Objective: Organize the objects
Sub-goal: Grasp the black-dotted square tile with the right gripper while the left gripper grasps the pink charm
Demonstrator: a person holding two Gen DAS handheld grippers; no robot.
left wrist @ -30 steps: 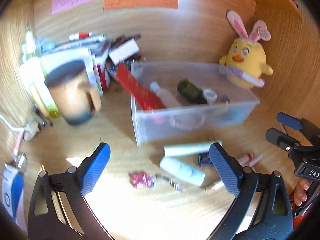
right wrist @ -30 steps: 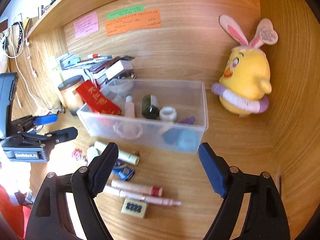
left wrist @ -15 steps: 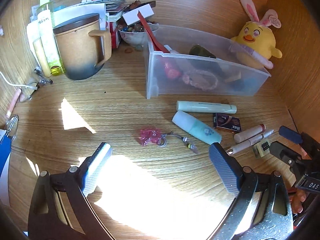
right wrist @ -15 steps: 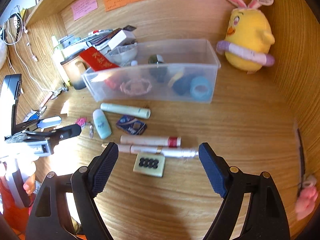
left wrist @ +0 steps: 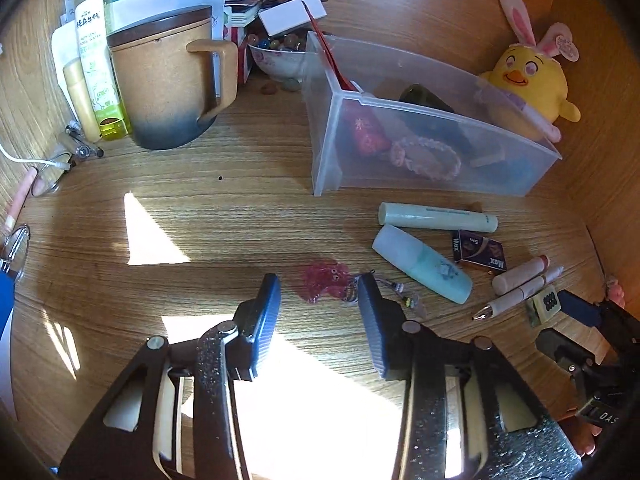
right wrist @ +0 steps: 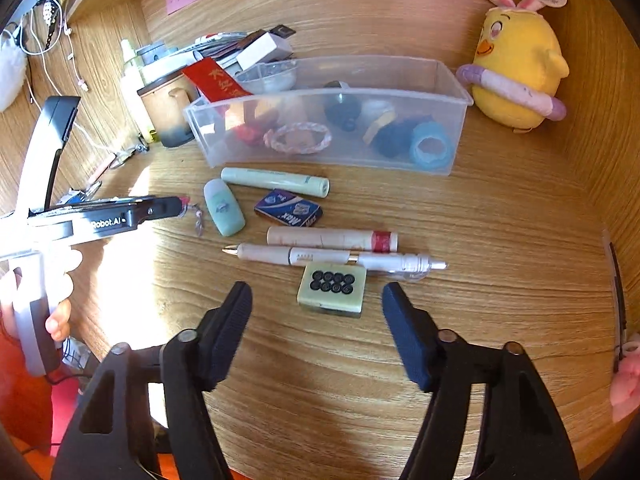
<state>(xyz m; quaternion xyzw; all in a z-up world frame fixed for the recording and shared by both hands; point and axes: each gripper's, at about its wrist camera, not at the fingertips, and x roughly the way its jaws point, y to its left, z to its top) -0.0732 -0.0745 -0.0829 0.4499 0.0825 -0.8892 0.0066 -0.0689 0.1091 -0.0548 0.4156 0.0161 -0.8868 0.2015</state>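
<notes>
A clear plastic bin [left wrist: 404,176] [right wrist: 256,136] holds several small items. In front of it on the wooden desk lie a pale green tube [left wrist: 438,218] [right wrist: 276,180], a mint bottle [left wrist: 422,264] [right wrist: 223,208], a dark small box [left wrist: 478,250] [right wrist: 288,212], two pens [right wrist: 332,238], a green mahjong tile [right wrist: 332,286] and a pink keychain charm [left wrist: 324,280]. My left gripper [left wrist: 318,286] is open, jaws partly narrowed, just before the pink charm. My right gripper [right wrist: 316,296] is open, just before the tile.
A tan mug [left wrist: 164,88], a green bottle [left wrist: 98,52], stacked papers and a bead bowl [left wrist: 280,60] stand at the back left. A yellow plush chick [left wrist: 528,84] [right wrist: 516,68] sits at the back right. Wooden walls close in the back and right.
Both grippers moved forward and down toward the desk. The left jaws narrowed near the pink charm. The right gripper came closer to the tile.
</notes>
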